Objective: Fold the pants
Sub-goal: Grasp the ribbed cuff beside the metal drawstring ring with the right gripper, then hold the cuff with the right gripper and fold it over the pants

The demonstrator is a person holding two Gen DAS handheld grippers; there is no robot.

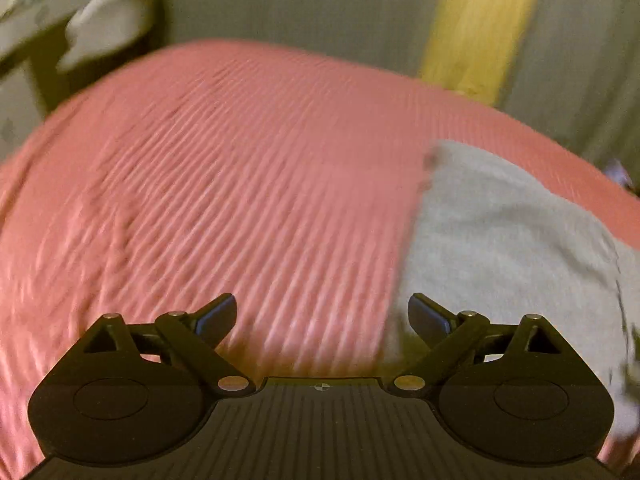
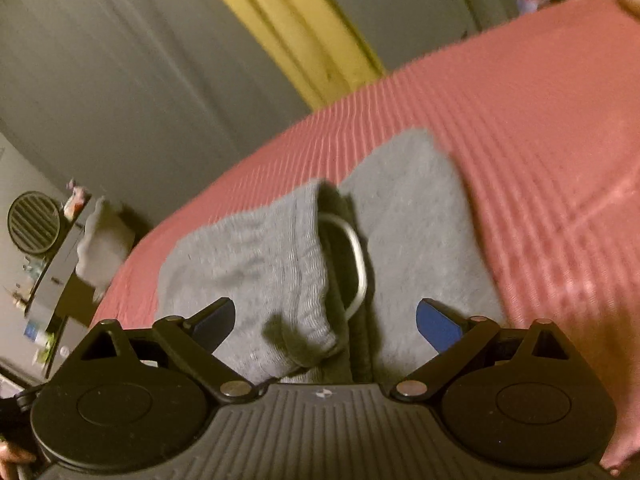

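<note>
Grey pants lie folded on a pink ribbed bedspread. In the right wrist view the ribbed waistband with a pale drawstring loop lies just ahead of my right gripper, which is open and empty above it. In the left wrist view the pants lie to the right. My left gripper is open and empty over the bare bedspread, its right finger at the pants' edge. Both views are blurred.
Grey curtains with a yellow strip hang behind the bed. A dresser with clutter and a round fan stands at the left in the right wrist view. Pale cloth shows at the upper left in the left wrist view.
</note>
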